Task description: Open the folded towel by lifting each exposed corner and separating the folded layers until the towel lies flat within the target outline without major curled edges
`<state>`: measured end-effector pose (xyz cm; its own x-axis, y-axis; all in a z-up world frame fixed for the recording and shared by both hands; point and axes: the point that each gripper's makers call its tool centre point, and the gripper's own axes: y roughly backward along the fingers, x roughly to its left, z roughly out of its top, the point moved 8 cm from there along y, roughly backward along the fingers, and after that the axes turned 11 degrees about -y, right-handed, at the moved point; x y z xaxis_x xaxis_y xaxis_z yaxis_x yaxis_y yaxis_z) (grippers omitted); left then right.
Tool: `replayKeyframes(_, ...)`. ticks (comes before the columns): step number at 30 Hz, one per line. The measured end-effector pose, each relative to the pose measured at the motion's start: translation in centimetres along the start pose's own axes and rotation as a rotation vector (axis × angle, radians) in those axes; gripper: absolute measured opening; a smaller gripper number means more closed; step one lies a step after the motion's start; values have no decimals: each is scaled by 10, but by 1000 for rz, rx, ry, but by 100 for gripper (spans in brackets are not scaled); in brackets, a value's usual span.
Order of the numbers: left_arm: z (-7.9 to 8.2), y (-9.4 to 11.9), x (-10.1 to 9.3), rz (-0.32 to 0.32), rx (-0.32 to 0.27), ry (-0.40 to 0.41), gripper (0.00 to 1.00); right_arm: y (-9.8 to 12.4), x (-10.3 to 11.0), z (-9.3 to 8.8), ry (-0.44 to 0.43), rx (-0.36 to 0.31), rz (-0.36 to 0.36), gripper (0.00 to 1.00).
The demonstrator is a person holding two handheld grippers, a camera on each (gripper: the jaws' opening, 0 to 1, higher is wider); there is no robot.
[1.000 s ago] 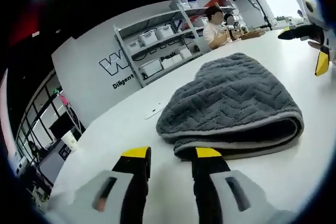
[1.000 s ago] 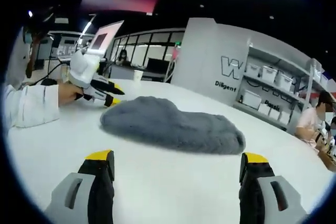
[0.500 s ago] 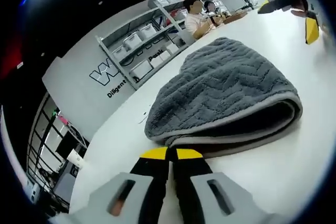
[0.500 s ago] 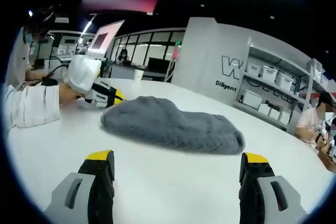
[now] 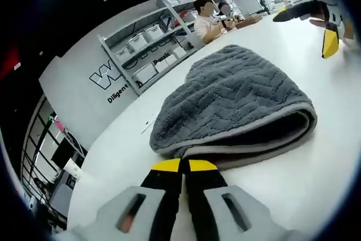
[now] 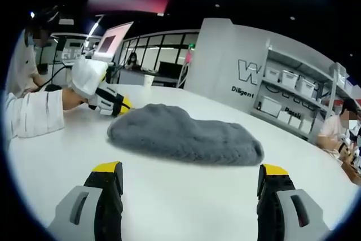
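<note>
Grey chevron-textured terry towel [image 5: 242,103] lies folded mid white round worktop [image 6: 186,196]. Judged soft, limp, light; grip best at the pale hemmed corner. Left gripper [image 5: 180,166] pinched together at that hem; whether cloth is caught, cannot tell. Right gripper [image 6: 190,169] wide, apart.

The left gripper [image 5: 181,166] has its jaws pressed together at the towel [image 5: 237,105] edge; whether cloth lies between the tips cannot be told. The wall lettering [image 5: 118,80] at 10 o'clock is partly hidden by shelving [image 5: 158,43]. Bin contents there are too small to read.
</note>
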<state>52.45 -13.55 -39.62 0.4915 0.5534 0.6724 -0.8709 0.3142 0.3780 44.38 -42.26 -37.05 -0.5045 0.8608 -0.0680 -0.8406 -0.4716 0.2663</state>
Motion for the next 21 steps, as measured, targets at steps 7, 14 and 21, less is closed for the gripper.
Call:
replayKeyframes(7,8,4,-8,-38,-8,-25,1,1,-1,0,13,22,9,99)
replayKeyframes(14,16,7,-14,-74,-24,-44,1,0,4,-1,30,58,39,99)
replayKeyframes(21,29,9,-27,-130,-63,-71,1,0,4,-1,29,67,57,99)
